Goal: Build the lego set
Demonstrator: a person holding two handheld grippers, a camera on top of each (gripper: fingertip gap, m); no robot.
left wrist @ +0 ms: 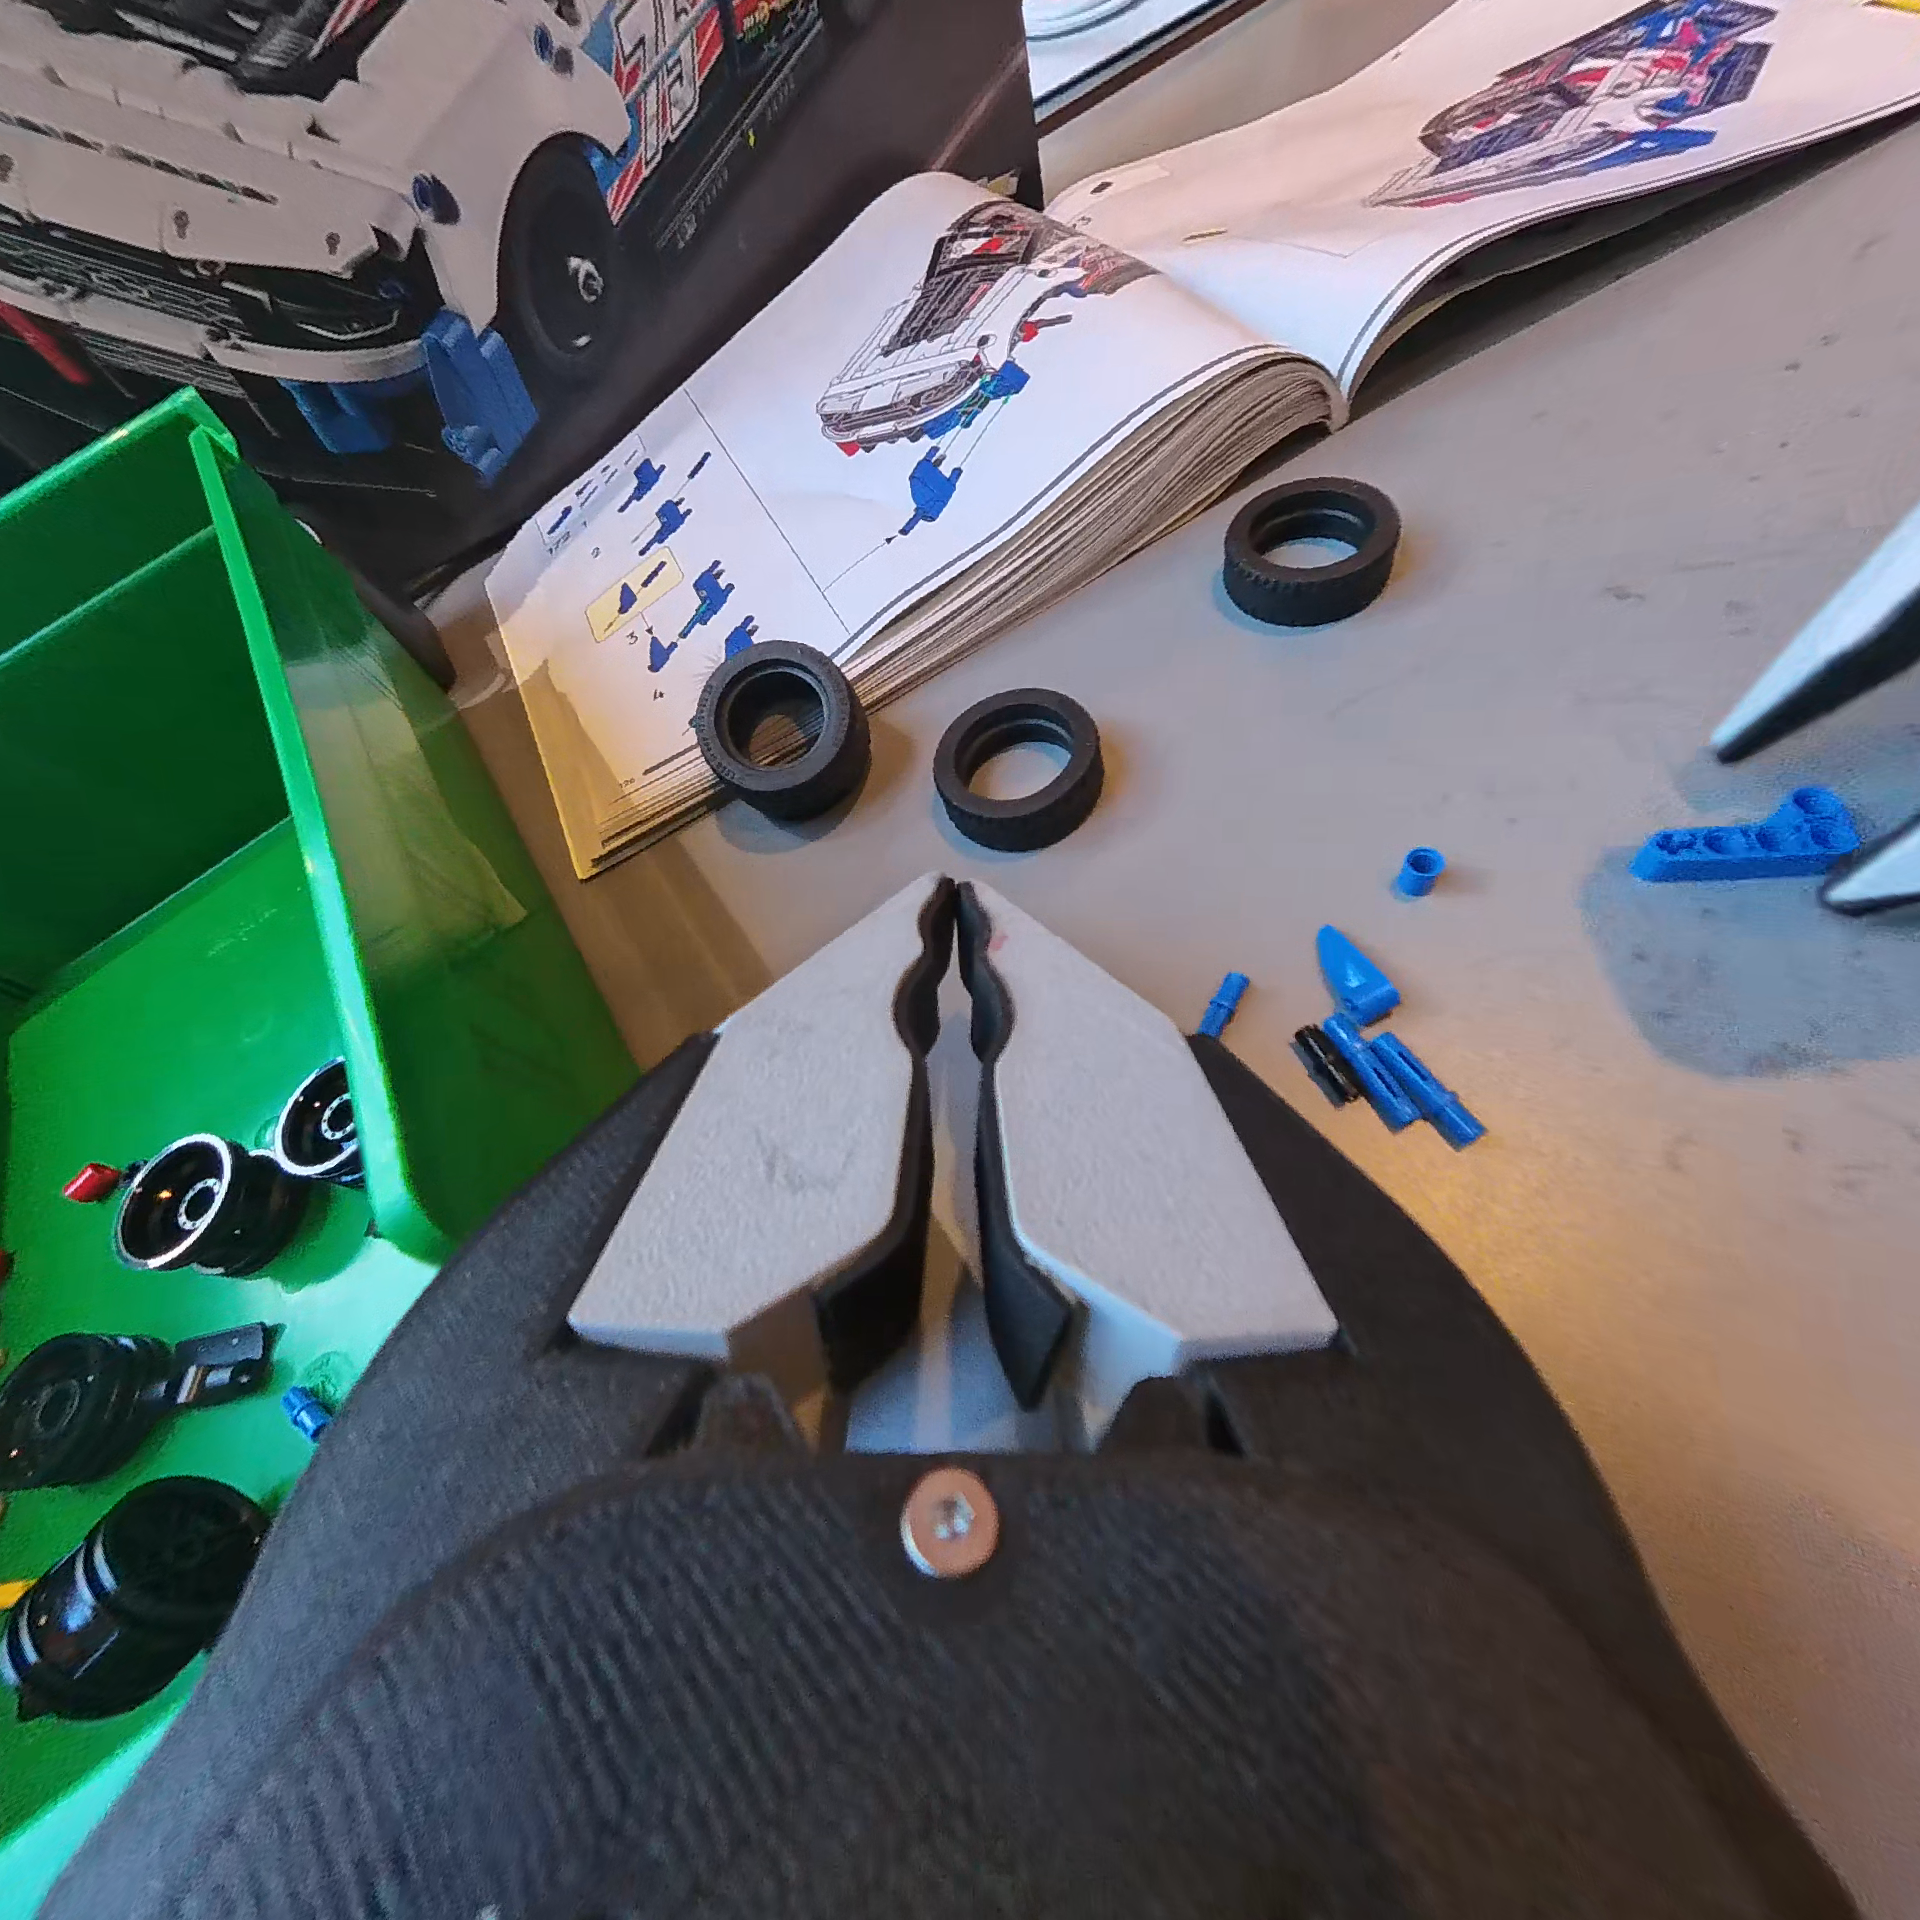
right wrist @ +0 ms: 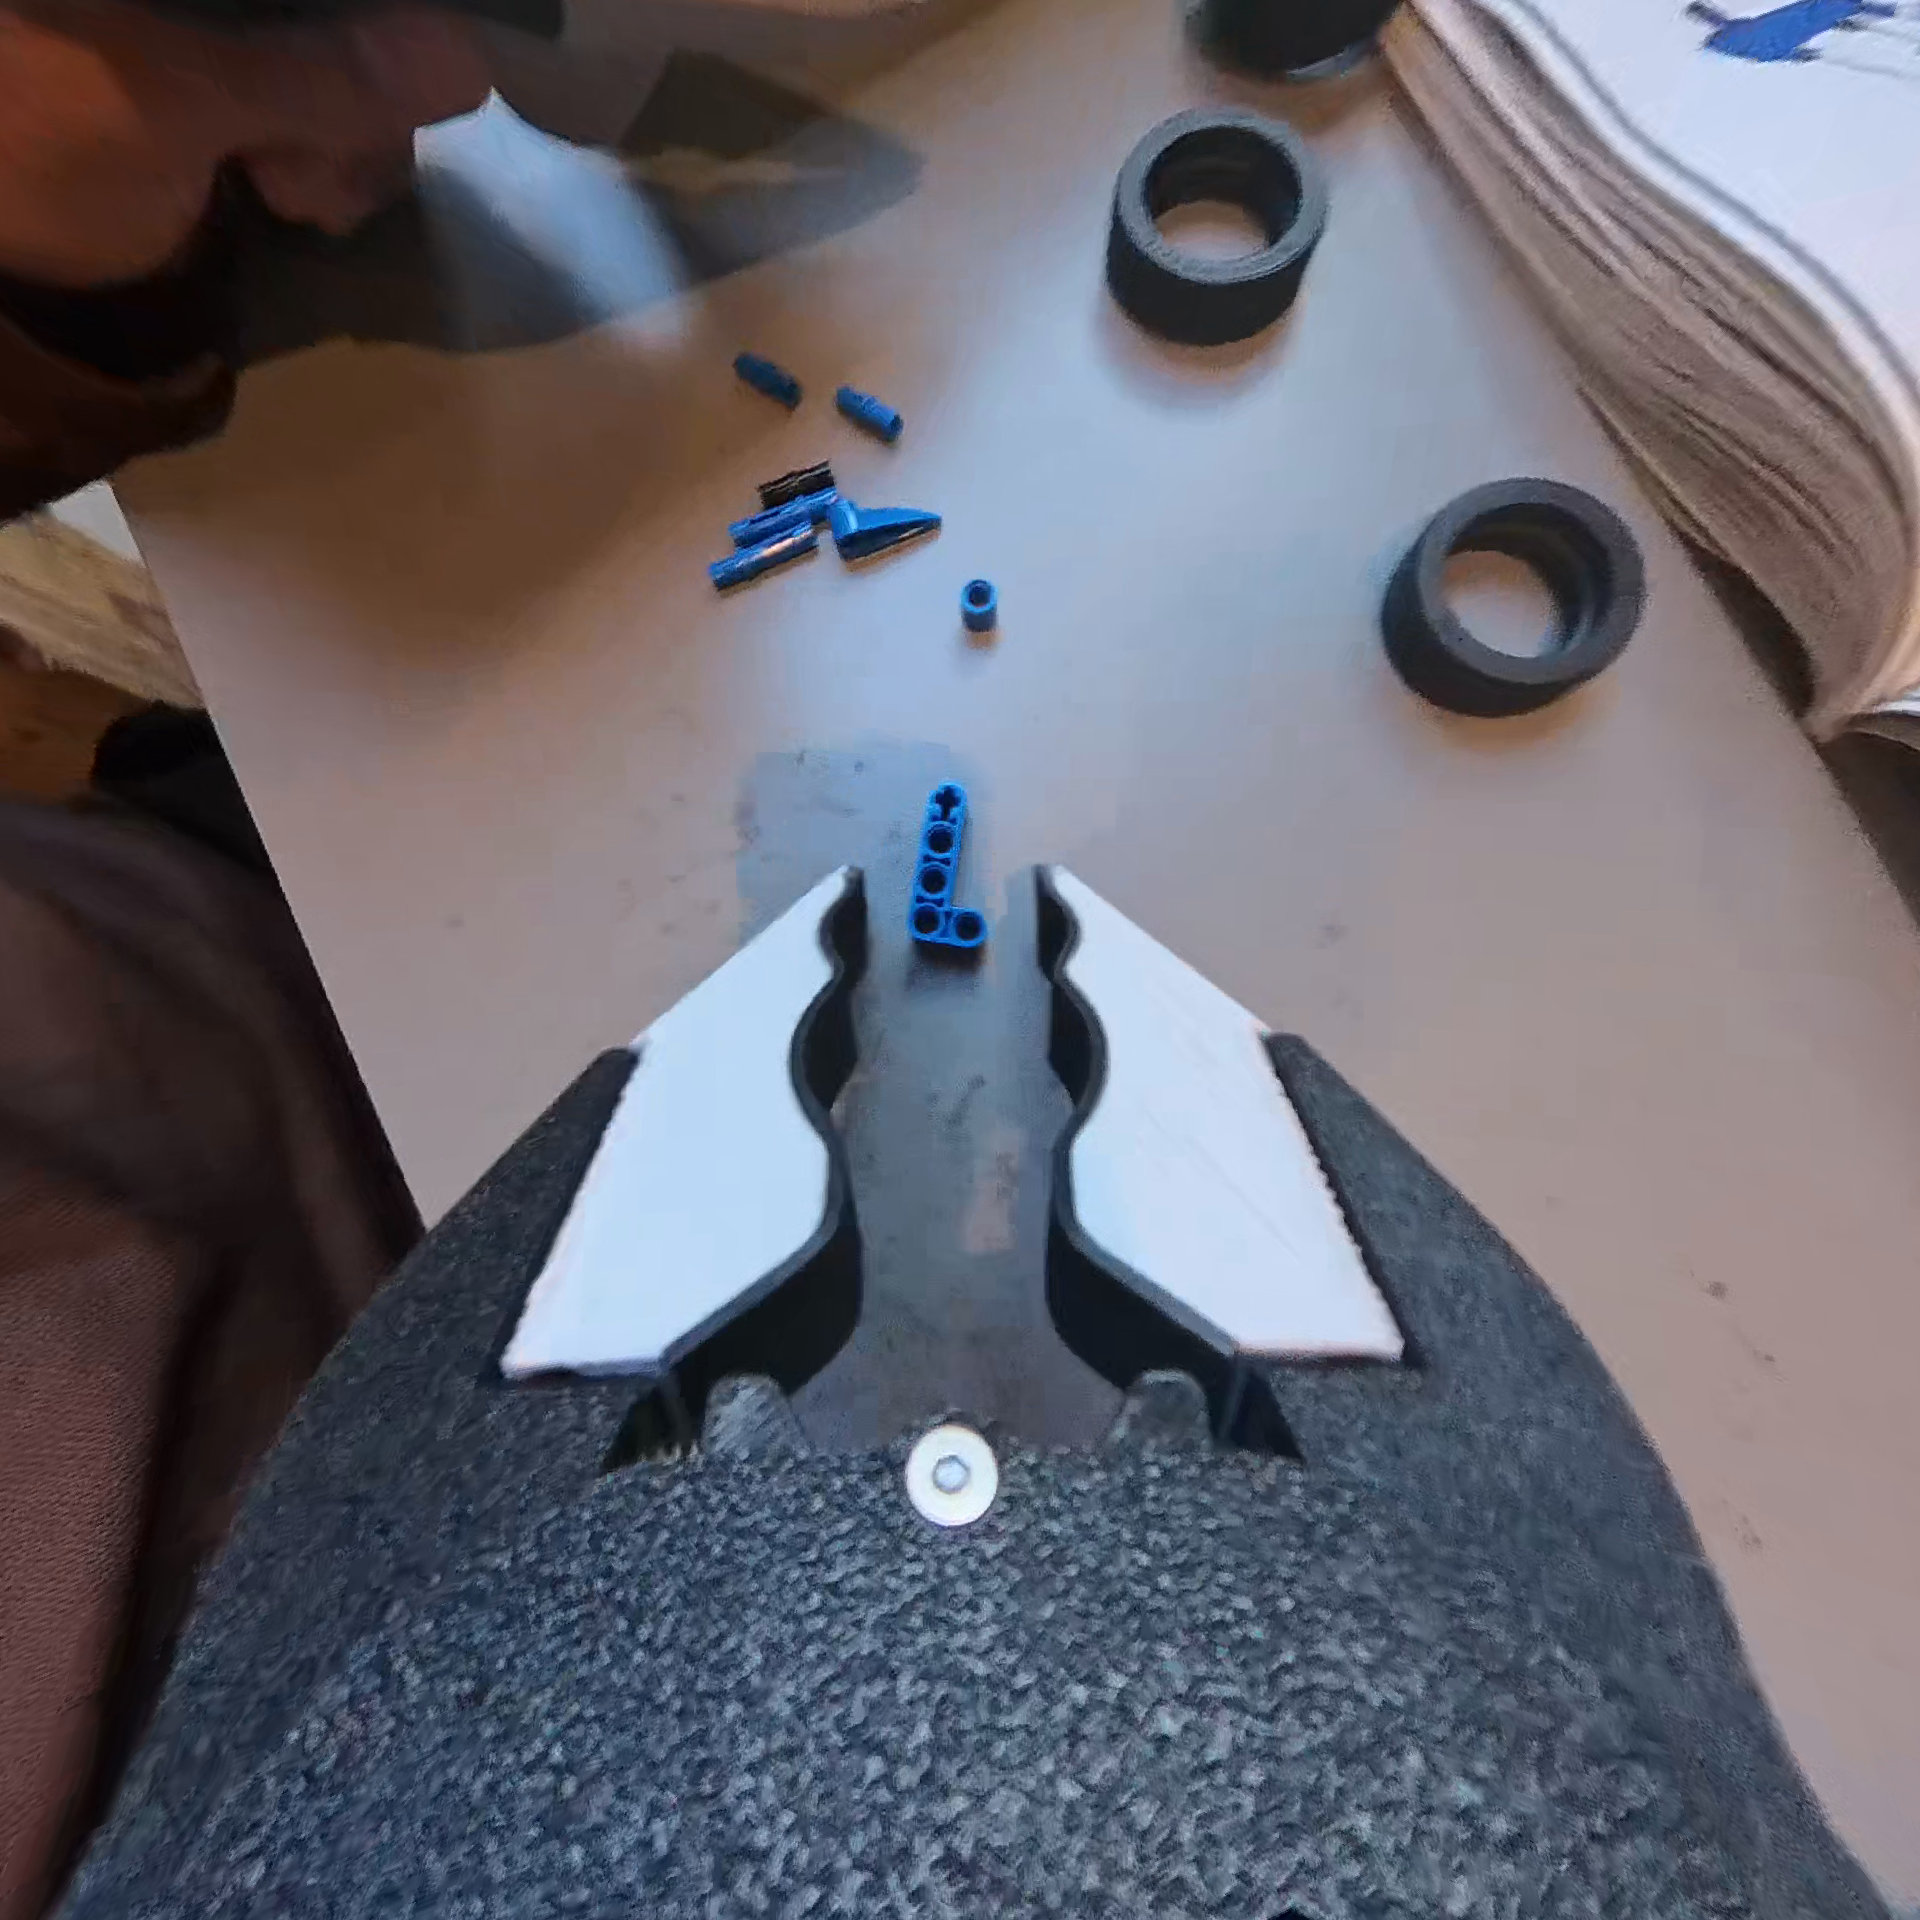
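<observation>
A blue L-shaped beam (right wrist: 943, 881) lies flat on the desk (right wrist: 1351, 1039); farther off lie small blue pins (right wrist: 790, 540) and three black tyres (left wrist: 1018, 771).

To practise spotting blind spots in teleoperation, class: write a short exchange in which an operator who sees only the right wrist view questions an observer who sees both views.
Operator: I see tyres and a blue L-shaped beam on the table, but no wheel rims. Where are they?
Observer: In a green bin to the left of the left gripper; several black rims lie on its floor.
Operator: Is the left gripper holding anything?
Observer: No. Its jaws are shut on nothing, with the tips pointing toward the tyres.
</observation>
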